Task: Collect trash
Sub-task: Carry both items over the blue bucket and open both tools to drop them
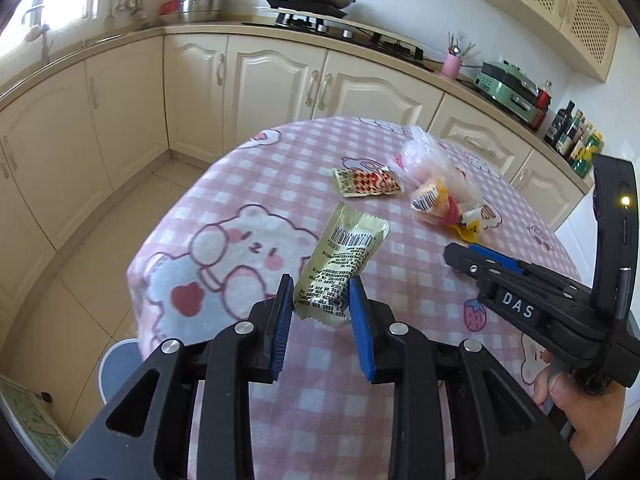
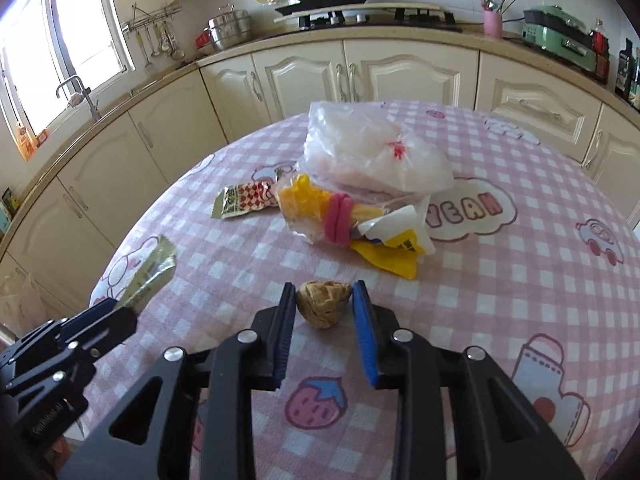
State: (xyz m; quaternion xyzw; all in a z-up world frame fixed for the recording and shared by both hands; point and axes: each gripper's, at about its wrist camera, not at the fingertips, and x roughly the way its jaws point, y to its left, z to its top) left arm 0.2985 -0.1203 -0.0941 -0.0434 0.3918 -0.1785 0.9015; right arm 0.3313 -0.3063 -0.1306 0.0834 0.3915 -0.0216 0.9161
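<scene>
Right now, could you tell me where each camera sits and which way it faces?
Left wrist: behind the left claw, angled down at the table; it grips a gold wrapper; right claw and a hand show.
Right wrist: behind the right claw, around a walnut-like lump; left claw shows.
Shared: checked wrapper, plastic bag.

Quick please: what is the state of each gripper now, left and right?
Left gripper: closed on the gold wrapper.
Right gripper: closed around the walnut shell.

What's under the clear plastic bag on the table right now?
The clear plastic bag lies on a yellow and pink wrapper bundle, whose front end sticks out. The tablecloth lies below; anything else beneath is covered.
</scene>
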